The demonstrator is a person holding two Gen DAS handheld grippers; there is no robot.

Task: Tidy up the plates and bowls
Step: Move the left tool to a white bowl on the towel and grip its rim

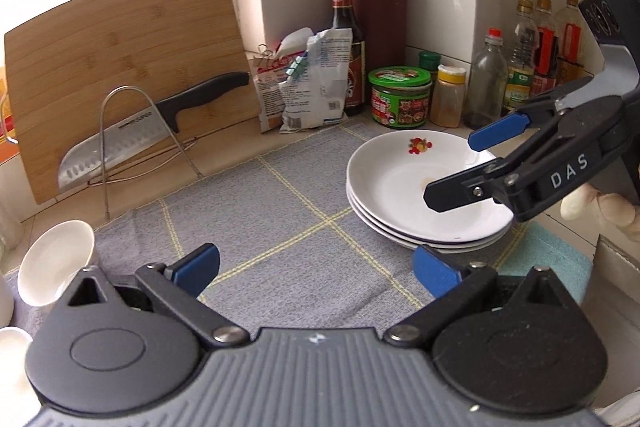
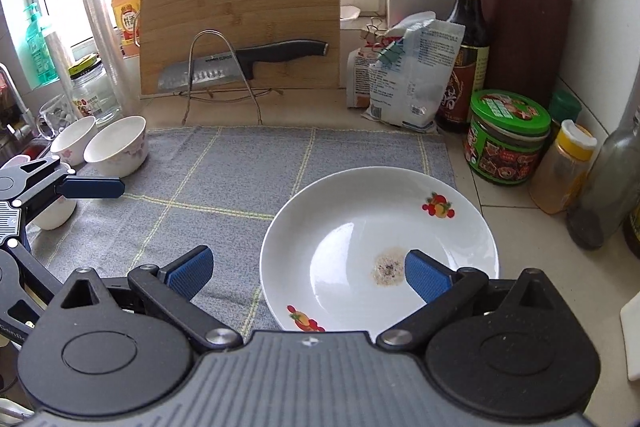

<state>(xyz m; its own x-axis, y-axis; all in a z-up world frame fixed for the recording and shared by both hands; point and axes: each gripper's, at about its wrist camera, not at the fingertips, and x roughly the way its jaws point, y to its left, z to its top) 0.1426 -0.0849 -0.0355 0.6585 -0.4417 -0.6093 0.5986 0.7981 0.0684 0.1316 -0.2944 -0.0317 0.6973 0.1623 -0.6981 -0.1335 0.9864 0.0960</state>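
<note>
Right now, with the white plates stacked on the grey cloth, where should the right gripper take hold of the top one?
Probably at the rim of the top white fruit-print plate, from the near side by the right gripper. The plate lies flat on the stack, so only its raised edge offers a pinch: one finger above, one below.

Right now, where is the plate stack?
The plate stack sits at the grey mat's right edge in the left wrist view, just before the green-lidded jar.
</note>
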